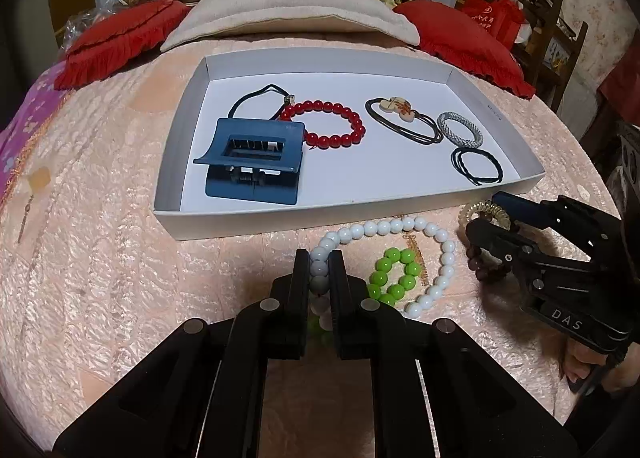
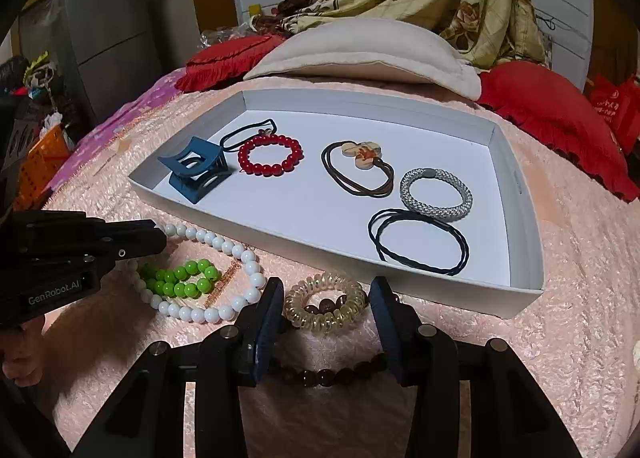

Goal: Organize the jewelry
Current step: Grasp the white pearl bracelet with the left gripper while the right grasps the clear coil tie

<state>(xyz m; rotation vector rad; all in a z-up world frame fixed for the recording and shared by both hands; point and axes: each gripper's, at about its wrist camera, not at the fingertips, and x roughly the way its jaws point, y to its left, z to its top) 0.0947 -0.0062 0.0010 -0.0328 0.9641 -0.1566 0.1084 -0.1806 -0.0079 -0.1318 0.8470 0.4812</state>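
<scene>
Sorting bed jewelry into the tray (image 2: 520, 298): left hand-held gripper (image 1: 319, 258) was clamped on the white bead necklace (image 1: 400, 224). Right hand-held gripper (image 2: 326, 298) stood apart around the clear coil hair tie (image 2: 326, 304), pads not yet touching. Next move probably needs closing, then lifting trayward.

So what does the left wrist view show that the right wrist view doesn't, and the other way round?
Only the left wrist view shows the left gripper shut on the white bead string; from the right wrist view that pinch is hidden behind the gripper body.

Only the right wrist view shows the coil tie lying between the right gripper's fingers, apparently untouched, the brown bracelet below it, and a grey cabinet.

Both show the tray holding the blue clip and red bracelet, and the green beads outside it.
</scene>
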